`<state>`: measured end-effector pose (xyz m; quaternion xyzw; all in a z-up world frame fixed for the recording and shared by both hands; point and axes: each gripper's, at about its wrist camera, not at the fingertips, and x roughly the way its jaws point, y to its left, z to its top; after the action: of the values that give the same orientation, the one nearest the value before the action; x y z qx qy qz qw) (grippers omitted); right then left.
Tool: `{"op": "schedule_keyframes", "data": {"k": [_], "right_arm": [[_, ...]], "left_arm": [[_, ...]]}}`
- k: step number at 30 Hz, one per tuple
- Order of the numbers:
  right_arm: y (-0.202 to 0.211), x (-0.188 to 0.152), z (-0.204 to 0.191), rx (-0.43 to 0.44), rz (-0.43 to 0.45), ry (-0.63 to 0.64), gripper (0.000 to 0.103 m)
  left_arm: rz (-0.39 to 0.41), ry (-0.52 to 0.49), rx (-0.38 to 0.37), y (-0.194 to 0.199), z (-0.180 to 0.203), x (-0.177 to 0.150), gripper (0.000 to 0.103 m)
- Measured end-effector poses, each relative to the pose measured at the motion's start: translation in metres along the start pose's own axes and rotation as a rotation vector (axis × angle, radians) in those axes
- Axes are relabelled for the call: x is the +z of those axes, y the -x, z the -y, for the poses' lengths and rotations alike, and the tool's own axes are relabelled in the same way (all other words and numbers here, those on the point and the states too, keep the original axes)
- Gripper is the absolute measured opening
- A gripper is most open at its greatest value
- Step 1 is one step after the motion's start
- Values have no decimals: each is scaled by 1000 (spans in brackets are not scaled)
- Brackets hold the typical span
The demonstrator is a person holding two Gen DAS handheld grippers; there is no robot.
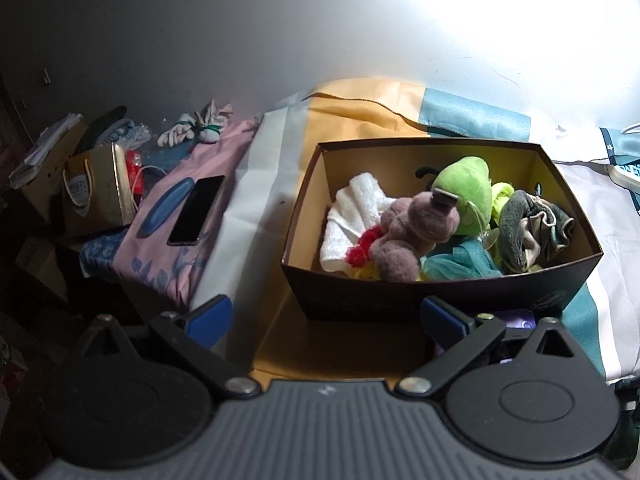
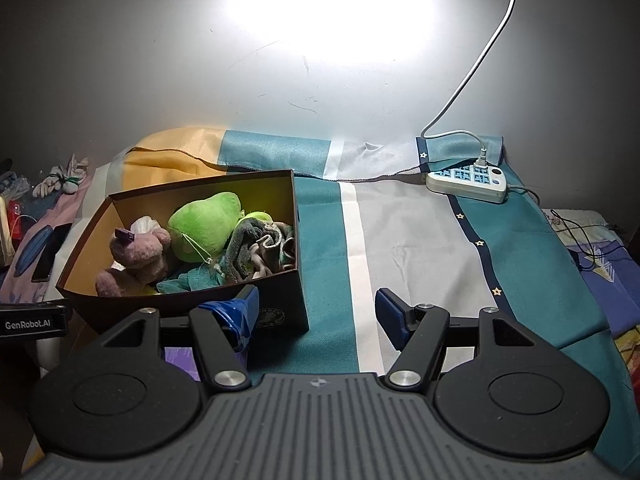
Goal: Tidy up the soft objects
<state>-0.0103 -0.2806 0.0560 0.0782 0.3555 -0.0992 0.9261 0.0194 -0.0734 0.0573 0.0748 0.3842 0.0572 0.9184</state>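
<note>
while the box (image 1: 440, 292) sits full, both grippers — left (image 1: 326, 318), right (image 2: 317, 308) — gape wide, holding nothing.

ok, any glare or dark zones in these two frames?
Left wrist: blown-out glare on the wall top right, left side with the gift bag dim. Right wrist: hotspot top centre, box contents readable, corners vignetted. Fisheye bends edges in both.

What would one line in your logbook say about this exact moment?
left gripper: open, empty | right gripper: open, empty | box: holds green plush, pink plush, white towel, grey cloth
</note>
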Motion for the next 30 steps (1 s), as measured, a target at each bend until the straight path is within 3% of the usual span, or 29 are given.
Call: {"op": "schedule_keyframes", "data": {"k": [7,12,21,30], "right_arm": [[-4,8,-15,4,3,21,50],[-5,16,-27,12,14,32,50],[-1,35,-48,16,92,4,50],[-6,32,-63,9,120,-33,50]], "left_arm": [[42,1,16,0,-8,15,100],[57,-11,-16,-1,-7,25,101],[125,-18,-41,5,-11,46,101],[122,-17,-93,-8,-25,35,101]]}}
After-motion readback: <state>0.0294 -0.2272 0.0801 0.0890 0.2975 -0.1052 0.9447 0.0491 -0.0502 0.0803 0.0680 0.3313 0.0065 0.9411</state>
